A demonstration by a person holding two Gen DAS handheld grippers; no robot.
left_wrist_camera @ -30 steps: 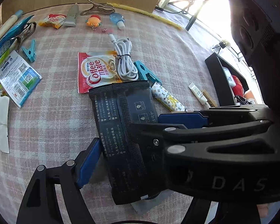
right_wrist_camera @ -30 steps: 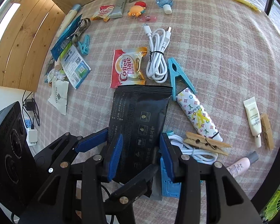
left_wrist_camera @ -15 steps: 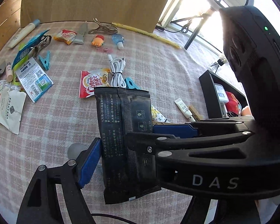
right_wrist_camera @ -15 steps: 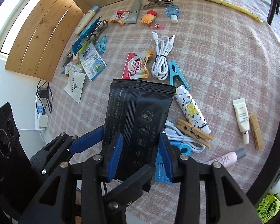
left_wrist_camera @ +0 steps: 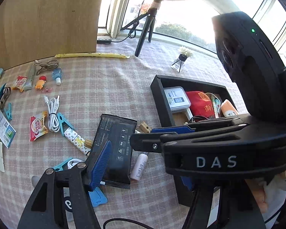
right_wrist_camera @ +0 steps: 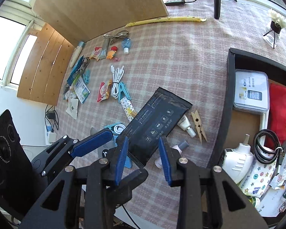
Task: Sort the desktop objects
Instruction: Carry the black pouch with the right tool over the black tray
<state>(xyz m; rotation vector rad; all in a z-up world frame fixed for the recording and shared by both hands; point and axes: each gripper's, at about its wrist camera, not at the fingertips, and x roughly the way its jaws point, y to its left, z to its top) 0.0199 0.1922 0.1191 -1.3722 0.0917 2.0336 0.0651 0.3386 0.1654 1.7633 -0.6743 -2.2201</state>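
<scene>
Sunny room, big windows behind, ring light on a tripod [left_wrist_camera: 143,36] at the back. Pink plaid counter [right_wrist_camera: 181,57] littered with small stuff along the left: white USB cable [right_wrist_camera: 116,82], Coffee-mate sachet [right_wrist_camera: 104,91], teal clothes peg [right_wrist_camera: 124,93], a patterned tube. Black storage box [right_wrist_camera: 229,87] on the right, already part-filled: clear plastic case, red pouch, coiled black cord, a white bottle.

Black wipes-style packet [right_wrist_camera: 158,114] up off the cloth and tilted, far end aimed toward the box, hanging over a wooden clothespin [right_wrist_camera: 199,126] and a small white tube [right_wrist_camera: 186,126]. Near end sitting between the jaws of the right gripper [right_wrist_camera: 143,147], which are closing with both blue pads at the packet's side edges. Looks like a pinch across the width, probably because a floppy pack carries better that way than by one corner.

Left gripper [left_wrist_camera: 143,145] coming in from the side, jaws wider and also closing. One blue pad lying against the packet's left edge, the other hidden behind the right gripper, so can't tell whether that pair really presses on anything. Likely just steadying.

Best guess at the step: hauling the packet across to the box, not dropped in yet. Crowded box, so maybe a tight fit.
</scene>
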